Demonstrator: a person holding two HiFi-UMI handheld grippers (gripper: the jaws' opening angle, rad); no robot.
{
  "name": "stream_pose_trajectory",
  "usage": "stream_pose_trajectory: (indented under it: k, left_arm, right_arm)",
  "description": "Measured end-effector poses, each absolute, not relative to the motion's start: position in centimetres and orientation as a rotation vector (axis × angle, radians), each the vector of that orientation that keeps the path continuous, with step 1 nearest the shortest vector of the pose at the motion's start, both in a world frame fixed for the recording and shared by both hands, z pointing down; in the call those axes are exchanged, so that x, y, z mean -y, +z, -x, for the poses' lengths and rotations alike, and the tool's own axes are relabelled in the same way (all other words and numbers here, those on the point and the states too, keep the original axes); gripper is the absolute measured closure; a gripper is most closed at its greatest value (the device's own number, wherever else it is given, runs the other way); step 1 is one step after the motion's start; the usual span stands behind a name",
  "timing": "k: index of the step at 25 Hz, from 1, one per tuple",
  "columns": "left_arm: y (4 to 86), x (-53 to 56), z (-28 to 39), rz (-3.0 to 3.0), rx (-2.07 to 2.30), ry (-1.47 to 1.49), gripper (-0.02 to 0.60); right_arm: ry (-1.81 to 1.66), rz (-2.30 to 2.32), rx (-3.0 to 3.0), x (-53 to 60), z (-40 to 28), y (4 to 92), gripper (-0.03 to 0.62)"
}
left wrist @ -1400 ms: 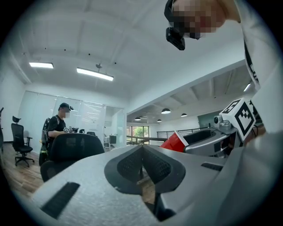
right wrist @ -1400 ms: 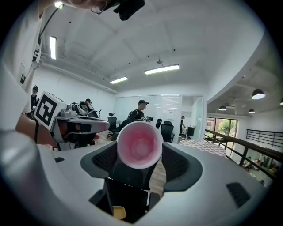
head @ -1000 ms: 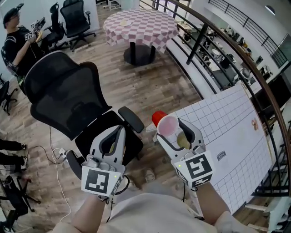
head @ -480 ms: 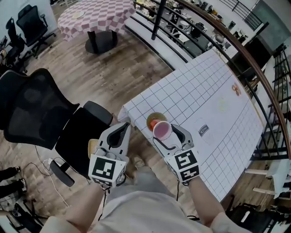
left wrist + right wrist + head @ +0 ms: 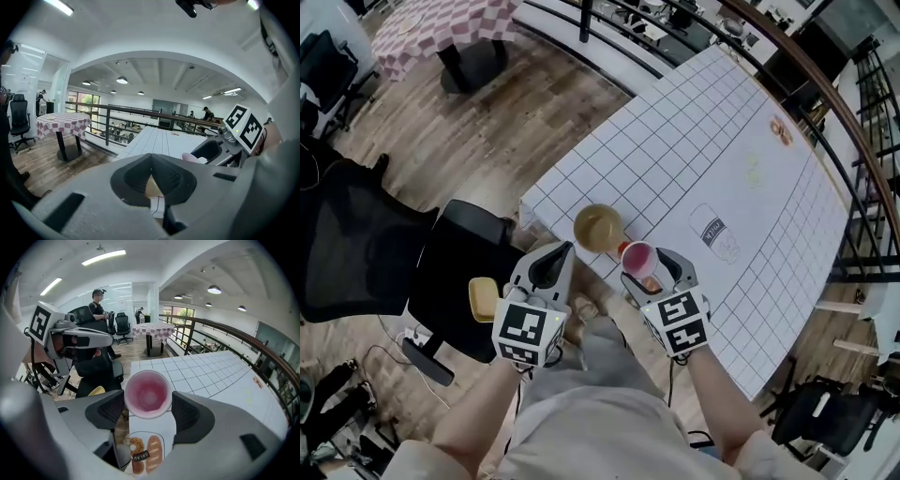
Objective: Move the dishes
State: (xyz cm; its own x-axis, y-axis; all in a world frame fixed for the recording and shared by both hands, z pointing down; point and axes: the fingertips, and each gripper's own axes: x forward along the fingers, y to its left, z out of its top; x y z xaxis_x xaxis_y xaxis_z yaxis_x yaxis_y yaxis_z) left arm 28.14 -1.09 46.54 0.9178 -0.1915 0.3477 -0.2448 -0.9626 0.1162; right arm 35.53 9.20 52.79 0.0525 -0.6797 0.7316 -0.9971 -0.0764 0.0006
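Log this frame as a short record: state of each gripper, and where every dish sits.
left gripper: jaws together, holding nothing
right gripper: shut on the pink plastic cup, carried above the table's near edge
tan round bowl: on the white grid-patterned tablecloth, near its edge
small yellow dish: on the black office chair seat

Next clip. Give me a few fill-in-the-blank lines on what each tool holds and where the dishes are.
1. The right tool is shut on a ___ cup.
2. The tan bowl sits on the ___, near its edge.
3. A yellow dish lies on the seat of the black ___.
4. The left tool is shut and holds ___.
Missing words: pink; table; chair; nothing.
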Motion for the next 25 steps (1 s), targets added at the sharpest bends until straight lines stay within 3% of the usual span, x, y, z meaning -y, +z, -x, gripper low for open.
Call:
stream_pose_trajectory:
  k: [14,25]
  left_arm:
    - [53.7,-0.9,-30.9,-2.799,0.203,0.733,0.569]
    - [53.6,-2.1,-31.3,-2.799,0.113,0.761,0.569]
  right_arm:
    - [0.987,-1.790,1.567,-11.0,-37.9,59.7,0.286]
    - [1.057,-1.716,1.536,-11.7,-38.3,62.3,0.286]
